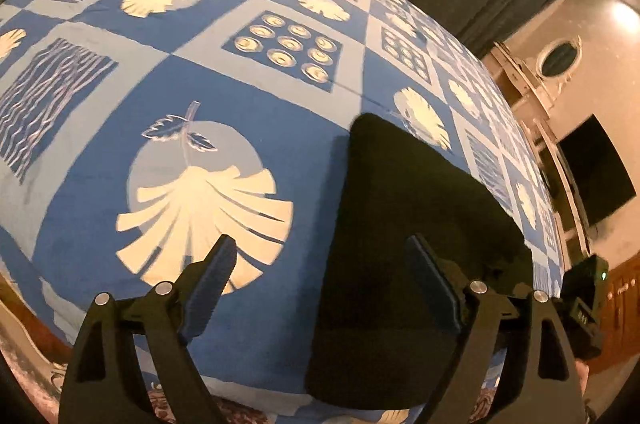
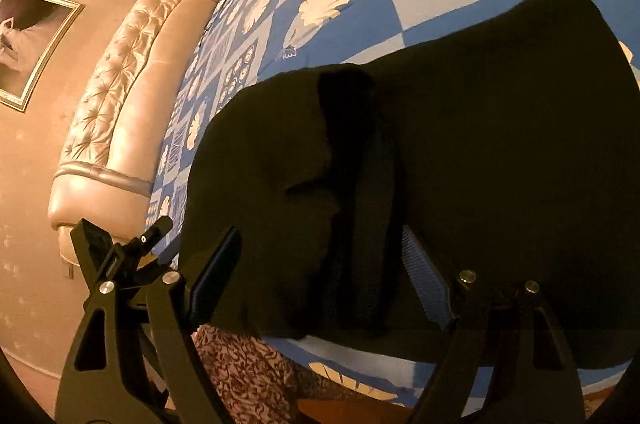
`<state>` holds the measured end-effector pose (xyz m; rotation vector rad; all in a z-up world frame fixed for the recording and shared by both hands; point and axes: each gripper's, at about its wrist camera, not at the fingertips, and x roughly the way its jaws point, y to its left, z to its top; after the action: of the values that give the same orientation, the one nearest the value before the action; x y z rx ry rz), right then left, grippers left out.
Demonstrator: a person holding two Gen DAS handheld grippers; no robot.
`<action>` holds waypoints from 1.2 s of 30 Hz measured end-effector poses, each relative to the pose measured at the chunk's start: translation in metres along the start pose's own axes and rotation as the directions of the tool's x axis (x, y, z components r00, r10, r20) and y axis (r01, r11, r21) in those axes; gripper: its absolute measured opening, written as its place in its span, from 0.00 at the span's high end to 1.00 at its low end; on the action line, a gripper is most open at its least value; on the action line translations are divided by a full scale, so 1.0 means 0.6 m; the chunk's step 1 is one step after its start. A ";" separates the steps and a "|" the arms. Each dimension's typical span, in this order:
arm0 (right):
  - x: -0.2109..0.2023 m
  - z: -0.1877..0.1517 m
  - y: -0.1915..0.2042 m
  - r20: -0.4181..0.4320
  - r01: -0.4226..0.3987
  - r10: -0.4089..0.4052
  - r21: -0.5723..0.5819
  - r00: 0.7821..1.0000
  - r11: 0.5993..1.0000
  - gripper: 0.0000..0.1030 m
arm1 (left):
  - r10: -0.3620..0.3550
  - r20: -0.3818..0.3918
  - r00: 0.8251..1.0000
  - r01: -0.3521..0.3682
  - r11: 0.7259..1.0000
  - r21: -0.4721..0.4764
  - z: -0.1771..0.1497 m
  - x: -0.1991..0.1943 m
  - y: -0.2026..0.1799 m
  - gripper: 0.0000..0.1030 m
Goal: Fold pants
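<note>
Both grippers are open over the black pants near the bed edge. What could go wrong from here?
1. The black pants lie close to the edge of the blue patterned bedsheet; a careless pull may drag them off.
2. The right gripper hangs open over stacked layers and a ridge, so it may pinch only the top layer.
3. The left gripper straddles the pants' edge and could catch the sheet too.

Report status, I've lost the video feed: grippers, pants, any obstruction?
Left gripper open, empty. Right gripper open over the black pants. Pants lie bunched on the blue bedsheet near its edge. Nothing in the way.
</note>
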<state>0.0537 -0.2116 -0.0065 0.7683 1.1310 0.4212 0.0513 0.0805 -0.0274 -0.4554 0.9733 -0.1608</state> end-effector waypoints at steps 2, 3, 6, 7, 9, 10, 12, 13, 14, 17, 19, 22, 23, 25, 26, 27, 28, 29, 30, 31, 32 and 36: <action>0.008 -0.003 0.008 -0.004 0.022 -0.022 -0.020 1.000 1.000 0.42 | -0.007 -0.008 1.000 0.007 1.000 0.015 -0.005 0.004 -0.009 0.17; 0.014 -0.002 0.011 -0.016 0.028 -0.028 -0.025 0.999 0.999 0.60 | -0.013 -0.015 1.000 0.013 1.000 0.021 -0.007 0.006 -0.014 0.17; 0.028 -0.005 0.016 -0.045 0.036 -0.038 -0.045 0.998 0.998 0.81 | -0.021 -0.037 0.999 0.022 0.999 0.030 -0.014 0.014 -0.022 0.17; 0.027 -0.007 0.019 -0.039 0.038 -0.040 -0.054 0.998 0.998 0.83 | -0.025 -0.040 0.999 0.027 0.999 0.031 -0.016 0.015 -0.022 0.17; 0.013 -0.009 0.032 -0.014 0.029 -0.030 -0.077 0.999 0.997 0.88 | -0.029 -0.039 0.999 0.030 0.999 0.032 -0.017 0.014 -0.021 0.17; 0.004 -0.008 0.036 0.002 0.024 -0.023 -0.092 1.000 0.996 0.88 | -0.033 -0.038 0.999 0.034 0.999 0.031 -0.016 0.015 -0.020 0.17; -0.025 -0.007 0.053 0.045 0.020 -0.014 -0.129 0.999 0.991 0.89 | -0.042 -0.038 0.998 0.043 0.999 0.026 -0.016 0.014 -0.019 0.17; -0.041 -0.006 0.059 0.063 0.024 -0.014 -0.147 0.998 0.989 0.89 | -0.045 -0.039 0.998 0.046 0.999 0.023 -0.016 0.015 -0.019 0.17; -0.063 -0.005 0.066 0.092 0.037 -0.021 -0.171 0.996 0.985 0.89 | -0.054 -0.041 0.998 0.055 0.998 0.021 -0.017 0.015 -0.020 0.17; -0.109 0.003 0.059 0.135 0.063 -0.039 -0.182 0.990 0.981 0.89 | -0.072 -0.042 0.996 0.073 0.997 0.019 -0.018 0.014 -0.024 0.17; -0.132 0.008 0.044 0.155 0.095 -0.067 -0.177 0.986 0.980 0.89 | -0.089 -0.045 0.995 0.090 0.996 0.028 -0.020 0.015 -0.031 0.17; -0.155 0.017 -0.004 0.166 0.123 -0.101 -0.127 0.981 0.984 0.90 | -0.110 -0.064 0.992 0.113 0.993 0.039 -0.029 0.021 -0.041 0.17; -0.161 0.019 -0.023 0.171 0.138 -0.118 -0.109 0.978 0.984 0.90 | -0.117 -0.074 0.990 0.120 0.992 0.041 -0.031 0.024 -0.044 0.17; -0.165 0.019 -0.051 0.170 0.154 -0.138 -0.083 0.976 0.985 0.90 | -0.129 -0.095 0.987 0.134 0.990 0.044 -0.038 0.031 -0.051 0.17; -0.168 0.020 -0.069 0.168 0.160 -0.148 -0.065 0.975 0.985 0.91 | -0.133 -0.102 0.986 0.138 0.989 0.045 -0.041 0.034 -0.054 0.17; -0.168 0.019 -0.082 0.163 0.158 -0.148 -0.050 0.975 0.986 0.91 | -0.135 -0.112 0.984 0.141 0.989 0.048 -0.045 0.038 -0.057 0.17; -0.167 0.018 -0.094 0.159 0.156 -0.148 -0.036 0.976 0.987 0.91 | -0.137 -0.120 0.983 0.143 0.988 0.051 -0.047 0.042 -0.058 0.17; -0.165 0.017 -0.103 0.156 0.156 -0.149 -0.030 0.976 0.987 0.91 | -0.139 -0.129 0.982 0.147 0.988 0.054 -0.050 0.046 -0.061 0.17; -0.163 0.016 -0.110 0.153 0.154 -0.149 -0.026 0.977 0.988 0.91 | -0.137 -0.132 0.982 0.146 0.988 0.057 -0.052 0.048 -0.061 0.17; -0.160 0.016 -0.115 0.151 0.154 -0.149 -0.024 0.977 0.988 0.91 | -0.135 -0.136 0.982 0.144 0.988 0.060 -0.054 0.050 -0.062 0.17; -0.157 0.015 -0.119 0.150 0.151 -0.146 -0.020 0.978 0.988 0.91 | -0.132 -0.140 0.981 0.142 0.988 0.062 -0.056 0.053 -0.063 0.17; -0.153 0.018 -0.141 0.144 0.120 -0.121 0.015 0.982 0.993 0.91 | -0.133 -0.159 0.978 0.141 0.989 0.040 -0.062 0.061 -0.053 0.17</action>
<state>0.0217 -0.3326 -0.0071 0.7202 1.0372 0.2558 0.0430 0.0289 -0.0591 -0.4683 1.0886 -0.3490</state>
